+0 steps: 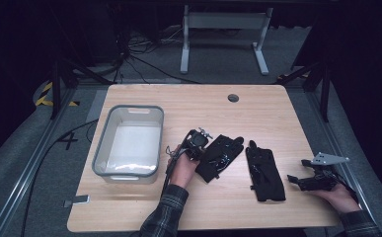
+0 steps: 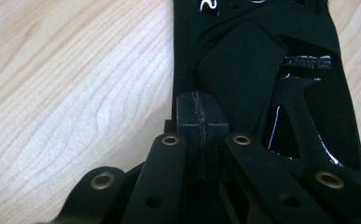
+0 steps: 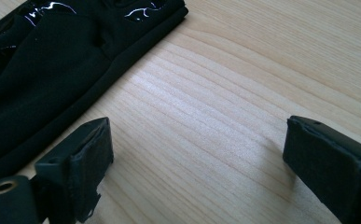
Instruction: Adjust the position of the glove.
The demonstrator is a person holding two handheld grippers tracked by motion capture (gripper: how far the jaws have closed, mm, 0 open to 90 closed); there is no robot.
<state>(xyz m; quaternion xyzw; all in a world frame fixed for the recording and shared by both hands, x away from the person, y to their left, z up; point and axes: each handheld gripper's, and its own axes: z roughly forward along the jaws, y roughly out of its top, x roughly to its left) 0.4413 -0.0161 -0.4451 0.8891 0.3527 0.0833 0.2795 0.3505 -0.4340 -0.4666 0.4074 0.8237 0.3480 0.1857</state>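
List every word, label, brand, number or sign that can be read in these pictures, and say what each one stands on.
Black fabric glove, grey raised lettering near its cuff, seen in the left gripper view: too blurred to read.
Same glove, glossy squiggles at its top edge: shapes, not legible text.
Dark floor left of the light wooden table, high view: a white cross-shaped mark, not a readable word.
Grey plastic bin: no text visible.

Lying on the wooden table (image 1: 257,106) — two black gloves, one (image 1: 219,156) just right of the grey bin (image 1: 155,143), the other (image 1: 264,171) farther right. Sitting there too — one grey bin. Working above it: two grippers.
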